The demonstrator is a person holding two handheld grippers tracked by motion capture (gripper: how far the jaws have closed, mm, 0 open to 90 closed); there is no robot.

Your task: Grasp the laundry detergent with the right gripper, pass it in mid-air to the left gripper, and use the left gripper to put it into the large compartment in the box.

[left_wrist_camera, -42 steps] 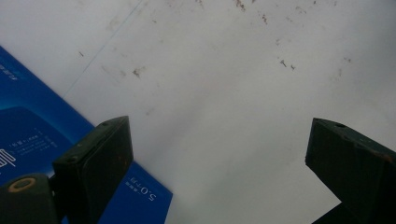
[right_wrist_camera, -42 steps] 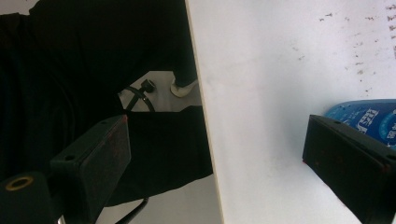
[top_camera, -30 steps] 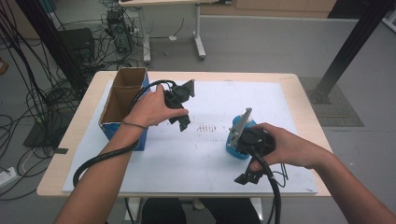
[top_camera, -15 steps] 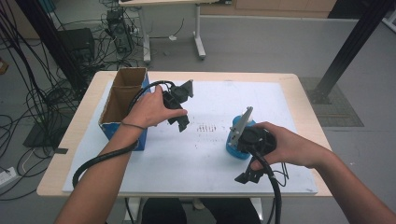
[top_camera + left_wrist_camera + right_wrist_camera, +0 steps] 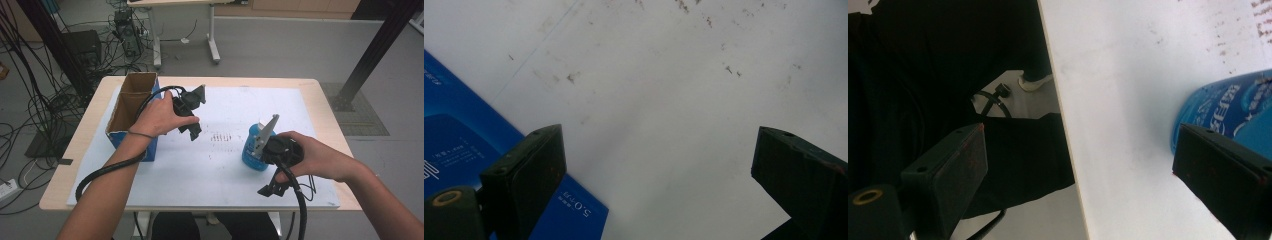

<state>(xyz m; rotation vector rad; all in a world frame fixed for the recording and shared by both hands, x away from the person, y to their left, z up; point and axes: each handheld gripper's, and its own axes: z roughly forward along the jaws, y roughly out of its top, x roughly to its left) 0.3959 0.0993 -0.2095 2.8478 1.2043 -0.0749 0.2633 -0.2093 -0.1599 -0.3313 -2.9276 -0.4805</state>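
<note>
From above I see my left gripper (image 5: 192, 112) held over the white sheet (image 5: 210, 165) that covers the table (image 5: 75, 165), just right of the open cardboard box (image 5: 131, 107) standing near the table's left edge. My right gripper (image 5: 272, 167) hangs close to the near edge on the right, and the blue bottle (image 5: 251, 150) stands upright on the sheet just beside it, on its left side; from this height I cannot tell whether a jaw touches the bottle.

My left gripper view adds what the high view hides: the jaws of the left gripper (image 5: 659, 185) stand spread wide with nothing between them, pointing down at bare sheet (image 5: 664, 100) flecked with small brown marks. A blue printed side of the box (image 5: 454, 150) runs in behind one jaw.

My right gripper view settles the other hand. The right gripper (image 5: 1080, 185) is spread wide too, and its gap holds only sheet (image 5: 1128, 125) and the table's near edge. The bottle (image 5: 1233, 110), its blue label printed with white characters, lies beyond one jaw, near its tip and outside the gap, not pinched. Past the edge, dark clothing and a cable show over the floor.
</note>
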